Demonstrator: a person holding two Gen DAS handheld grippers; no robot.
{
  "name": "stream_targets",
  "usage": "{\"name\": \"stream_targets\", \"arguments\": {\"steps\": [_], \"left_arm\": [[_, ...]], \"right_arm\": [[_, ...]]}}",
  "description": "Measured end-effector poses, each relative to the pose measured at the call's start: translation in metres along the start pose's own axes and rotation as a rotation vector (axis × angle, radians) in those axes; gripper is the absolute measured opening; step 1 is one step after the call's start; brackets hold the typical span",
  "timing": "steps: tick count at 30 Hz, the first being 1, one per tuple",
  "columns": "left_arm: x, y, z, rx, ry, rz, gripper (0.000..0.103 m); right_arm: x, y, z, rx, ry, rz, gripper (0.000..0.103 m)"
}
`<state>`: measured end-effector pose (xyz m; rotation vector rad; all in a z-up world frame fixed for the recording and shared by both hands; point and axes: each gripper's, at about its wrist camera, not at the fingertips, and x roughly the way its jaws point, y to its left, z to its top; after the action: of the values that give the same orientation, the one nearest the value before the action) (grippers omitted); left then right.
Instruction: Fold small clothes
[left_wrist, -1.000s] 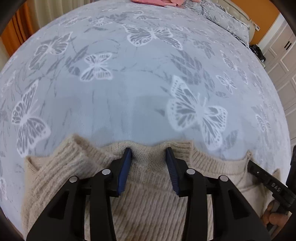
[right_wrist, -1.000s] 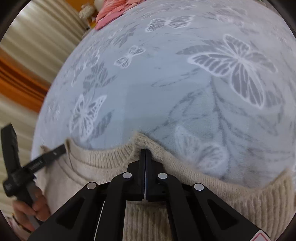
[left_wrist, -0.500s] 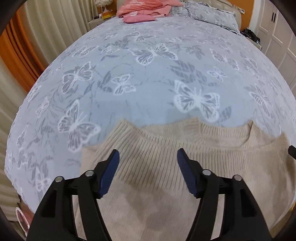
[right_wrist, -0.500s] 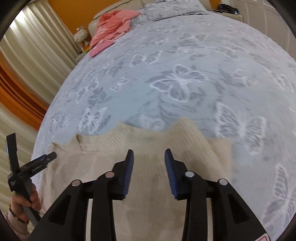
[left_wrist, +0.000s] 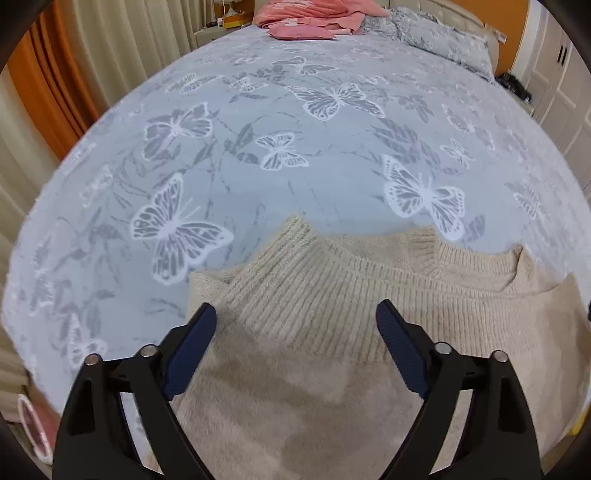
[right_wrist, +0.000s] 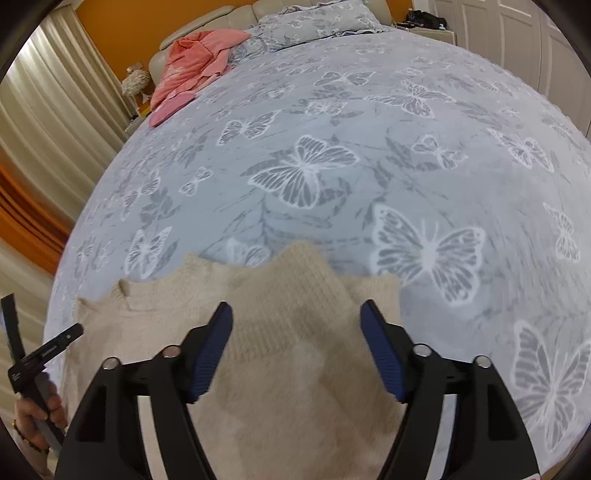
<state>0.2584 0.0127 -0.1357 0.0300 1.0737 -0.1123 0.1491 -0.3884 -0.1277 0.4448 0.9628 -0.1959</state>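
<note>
A beige knitted sweater (left_wrist: 332, 332) lies folded on the bed's near edge, its ribbed hem and cuffs laid over the body; it also shows in the right wrist view (right_wrist: 288, 350). My left gripper (left_wrist: 295, 325) is open wide and empty, raised above the sweater's left part. My right gripper (right_wrist: 295, 325) is open wide and empty, raised above the sweater's right part. The left hand-held gripper (right_wrist: 40, 358) shows at the left edge of the right wrist view.
The bed is covered by a grey-blue butterfly-print spread (left_wrist: 295, 147). Pink clothes (left_wrist: 306, 18) lie at the far end by grey pillows (left_wrist: 443, 40); they also show in the right wrist view (right_wrist: 192, 70). Curtains (left_wrist: 55, 92) hang at the left, white cupboards (right_wrist: 517, 37) at the right.
Both grippers let go of the sweater's edge, opened wide and pulled back and up. The sweater now lies flat on the bed.
</note>
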Motion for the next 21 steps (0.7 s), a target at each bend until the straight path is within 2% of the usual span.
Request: {"name": "stream_targets", "arguments": {"steps": [1, 2, 3, 5, 6, 7, 8, 9, 12, 14, 15, 17, 19, 20, 21], "left_arm": [[0.003, 0.003, 0.000, 0.000, 0.007, -0.018, 0.060], [0.007, 0.006, -0.001, 0.001, 0.024, -0.023, 0.050], [0.009, 0.009, -0.003, -0.001, 0.026, -0.024, 0.047], [0.009, 0.013, -0.006, -0.001, 0.014, -0.031, 0.028], [0.009, 0.015, -0.007, 0.000, 0.006, -0.031, 0.023], [0.007, 0.017, -0.007, -0.005, -0.001, -0.045, 0.009], [0.005, 0.019, -0.006, -0.016, -0.005, -0.062, 0.005], [-0.001, 0.023, -0.004, -0.038, -0.016, -0.079, 0.004], [-0.026, 0.036, 0.006, -0.103, -0.079, -0.117, 0.004], [-0.039, 0.044, 0.015, -0.139, -0.118, -0.121, 0.003], [-0.039, 0.046, 0.018, -0.148, -0.118, -0.116, 0.003], [-0.021, 0.046, 0.023, -0.156, -0.079, -0.087, 0.000], [0.015, 0.045, 0.022, -0.146, 0.004, -0.045, 0.001], [0.025, 0.047, 0.019, -0.153, 0.045, -0.029, 0.001], [0.028, 0.050, 0.017, -0.173, 0.069, -0.028, 0.001]], "right_arm": [[0.003, -0.001, 0.002, 0.000, 0.002, -0.018, 0.073], [0.007, -0.002, 0.004, -0.001, 0.009, -0.030, 0.073], [0.010, -0.003, 0.005, 0.001, 0.010, -0.027, 0.073], [0.017, -0.004, 0.004, 0.000, 0.019, -0.013, 0.073], [0.024, -0.002, 0.002, -0.015, 0.044, 0.009, 0.063], [0.029, 0.000, 0.000, -0.033, 0.067, 0.025, 0.023], [0.034, 0.003, -0.001, -0.051, 0.100, 0.028, 0.009], [0.030, 0.004, -0.001, -0.041, 0.090, 0.049, 0.010], [-0.012, 0.012, 0.008, -0.031, -0.035, 0.134, 0.009], [-0.031, 0.013, 0.014, -0.035, -0.095, 0.144, 0.009], [-0.029, 0.011, 0.016, -0.034, -0.095, 0.137, 0.009], [0.002, 0.000, 0.016, -0.032, -0.028, 0.075, 0.009], [0.045, -0.015, 0.010, 0.005, 0.111, 0.035, 0.011], [0.051, -0.021, 0.006, 0.042, 0.114, 0.039, 0.012], [0.040, -0.020, 0.006, 0.057, 0.076, 0.051, 0.013]]}}
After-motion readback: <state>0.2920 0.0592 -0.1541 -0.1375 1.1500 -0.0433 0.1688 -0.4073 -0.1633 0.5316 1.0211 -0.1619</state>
